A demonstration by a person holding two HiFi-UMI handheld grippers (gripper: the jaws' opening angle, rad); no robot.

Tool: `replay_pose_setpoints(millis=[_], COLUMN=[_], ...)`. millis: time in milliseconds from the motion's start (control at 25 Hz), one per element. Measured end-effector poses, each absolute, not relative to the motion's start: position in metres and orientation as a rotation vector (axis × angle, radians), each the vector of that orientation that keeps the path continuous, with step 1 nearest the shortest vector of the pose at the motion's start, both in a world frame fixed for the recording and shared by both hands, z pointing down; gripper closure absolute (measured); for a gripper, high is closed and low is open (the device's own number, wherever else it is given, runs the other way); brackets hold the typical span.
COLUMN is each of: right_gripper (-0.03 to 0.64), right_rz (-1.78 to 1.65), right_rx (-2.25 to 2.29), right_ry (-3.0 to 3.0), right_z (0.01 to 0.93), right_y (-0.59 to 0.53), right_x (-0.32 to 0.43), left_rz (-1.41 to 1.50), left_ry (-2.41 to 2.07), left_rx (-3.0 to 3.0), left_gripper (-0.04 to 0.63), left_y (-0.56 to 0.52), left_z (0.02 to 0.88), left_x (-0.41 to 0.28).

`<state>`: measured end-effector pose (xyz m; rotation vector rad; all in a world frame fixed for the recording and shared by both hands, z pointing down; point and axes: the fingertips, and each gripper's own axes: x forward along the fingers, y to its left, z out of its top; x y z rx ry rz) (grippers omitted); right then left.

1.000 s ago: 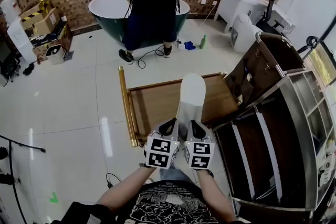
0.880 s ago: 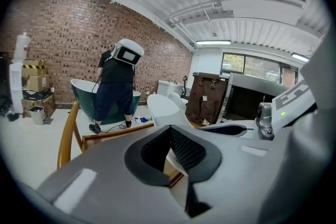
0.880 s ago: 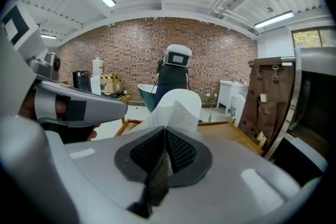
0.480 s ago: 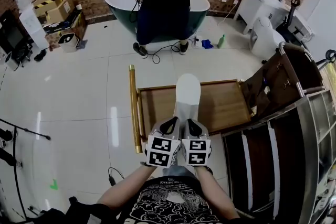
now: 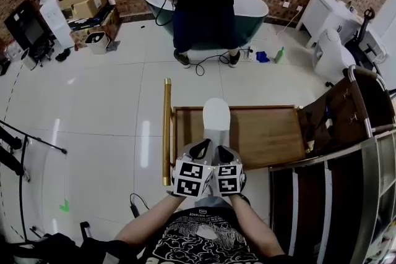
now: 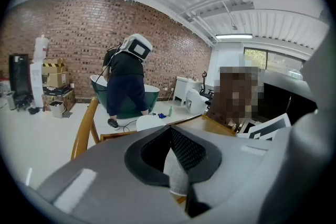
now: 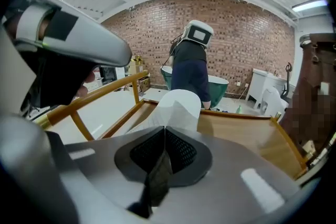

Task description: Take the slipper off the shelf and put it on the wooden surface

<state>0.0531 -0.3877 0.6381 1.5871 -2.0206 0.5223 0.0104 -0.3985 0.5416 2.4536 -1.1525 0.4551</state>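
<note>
The slipper (image 5: 216,123) is held out over the wooden surface (image 5: 272,136), clear of the shelf (image 5: 346,195) at the right, and is gripped at its near end by both tools. The left gripper (image 5: 200,150) is pinched on one side of the heel edge and the right gripper (image 5: 225,154) on the other, each pair of jaws pressed together on the thin grey material. Whether the toe is touching the board cannot be told. A slip is judged the main risk, since only a narrow strip of soft edge is caught and the long sole hangs forward unsupported. If one side is released before the other, the slipper may be twisted or dropped askew. It could also be set down across the golden rail (image 5: 166,133) at the board's left edge rather than flat inside it. Farther off, a person (image 5: 204,3) is seen standing at a bathtub (image 5: 257,9), with a cable (image 5: 204,62) trailing on the tiles. Nothing is seen lying between the slipper and the board.
</note>
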Motion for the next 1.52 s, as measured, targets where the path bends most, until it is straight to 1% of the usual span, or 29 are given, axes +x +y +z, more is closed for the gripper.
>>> replay_pose_setpoints(millis=[440, 760, 1240, 1400, 1520], right_gripper=[0.591, 0.572, 0.573, 0.598, 0.6], right_rz=[0.71, 0.742, 0.663, 0.606, 0.577], right_rx=[1.474, 1.494, 1.643, 1.709, 1.736], right_ry=[-2.046, -2.073, -2.104, -2.139, -2.157], right_z=[0.679, 0.678, 0.619, 0.587, 0.567], right_y=[-0.4, -0.397, -0.383, -0.374, -0.362], right_x=[0.048, 0.049, 0.036, 0.027, 0.015], left_rz=[0.491, 0.516, 0.503, 0.481, 0.463], left_ry=[-1.231, -1.245, -1.209, -1.2, -1.194], left_rx=[2.378, 2.37, 2.407, 2.421, 2.428], left_gripper=[0.591, 0.591, 0.591, 0.591, 0.591], left_y=[-0.415, -0.408, -0.382, -0.371, -0.36], left_z=[0.556, 0.561, 0.547, 0.54, 0.535], left_x=[0.008, 0.006, -0.015, -0.027, -0.04])
